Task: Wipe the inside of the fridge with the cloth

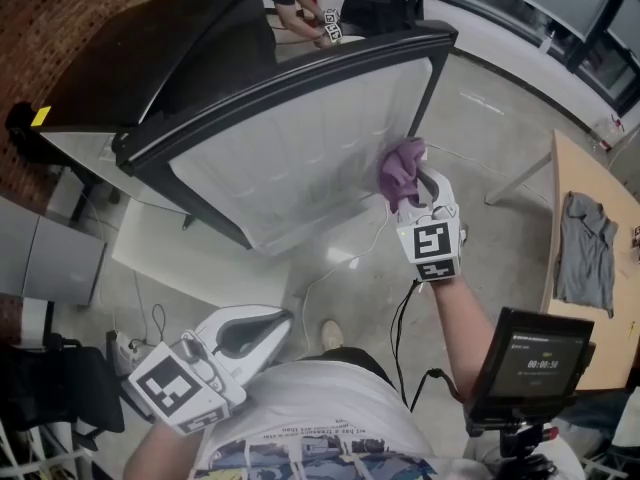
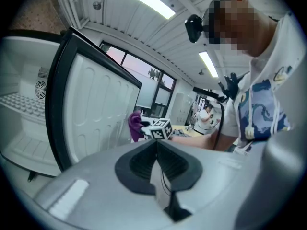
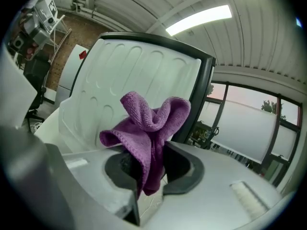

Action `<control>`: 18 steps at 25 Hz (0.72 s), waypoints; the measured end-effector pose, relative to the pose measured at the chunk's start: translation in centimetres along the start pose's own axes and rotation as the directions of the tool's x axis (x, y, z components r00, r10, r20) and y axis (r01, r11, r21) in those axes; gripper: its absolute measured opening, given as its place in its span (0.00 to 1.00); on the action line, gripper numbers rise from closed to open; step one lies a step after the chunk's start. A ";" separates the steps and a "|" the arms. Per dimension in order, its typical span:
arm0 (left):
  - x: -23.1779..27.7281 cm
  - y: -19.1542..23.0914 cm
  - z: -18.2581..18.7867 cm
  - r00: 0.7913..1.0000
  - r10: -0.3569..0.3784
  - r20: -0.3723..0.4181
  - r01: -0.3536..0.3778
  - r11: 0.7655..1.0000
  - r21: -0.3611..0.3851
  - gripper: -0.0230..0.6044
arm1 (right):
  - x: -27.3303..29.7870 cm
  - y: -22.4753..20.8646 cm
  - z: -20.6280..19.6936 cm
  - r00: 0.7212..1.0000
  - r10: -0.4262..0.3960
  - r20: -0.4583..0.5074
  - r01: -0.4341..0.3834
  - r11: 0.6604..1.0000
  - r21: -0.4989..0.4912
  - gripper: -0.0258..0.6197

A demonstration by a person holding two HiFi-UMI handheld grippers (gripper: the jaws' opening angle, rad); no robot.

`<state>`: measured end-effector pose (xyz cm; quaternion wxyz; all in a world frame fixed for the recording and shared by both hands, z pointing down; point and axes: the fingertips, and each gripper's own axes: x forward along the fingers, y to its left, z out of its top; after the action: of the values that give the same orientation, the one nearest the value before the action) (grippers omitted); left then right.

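A black fridge point(image 1: 150, 58) stands open with its door point(image 1: 300, 148) swung wide, the white inner liner facing me. My right gripper point(image 1: 415, 200) is shut on a purple cloth point(image 1: 400, 168), which bunches up against the liner near the door's right edge. In the right gripper view the cloth point(image 3: 148, 133) sticks up between the jaws in front of the ribbed door liner point(image 3: 129, 80). My left gripper point(image 1: 250, 330) hangs low by my body, jaws together, holding nothing. From the left gripper view I see the fridge's white interior point(image 2: 24, 114) with a wire shelf, the door point(image 2: 91, 114) and the cloth point(image 2: 135, 126).
A wooden table point(image 1: 590, 258) with a grey shirt point(image 1: 585, 248) stands at the right. A screen on a stand point(image 1: 530, 363) is near my right elbow. Cables point(image 1: 330, 268) trail over the concrete floor. Another person sits beyond the fridge at the top.
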<state>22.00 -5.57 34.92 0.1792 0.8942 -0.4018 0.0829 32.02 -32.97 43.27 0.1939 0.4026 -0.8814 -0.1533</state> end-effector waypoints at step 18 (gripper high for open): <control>-1.9 -0.2 -0.8 1.000 0.003 0.021 -0.002 1.000 -0.029 0.05 | -1.1 18.5 -9.8 0.855 0.385 -0.349 -0.398 0.917 0.035 0.16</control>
<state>20.85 -3.83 35.08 0.1878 0.8919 -0.4058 0.0678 25.21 -21.62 59.53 0.3816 0.2318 -0.8932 -0.0541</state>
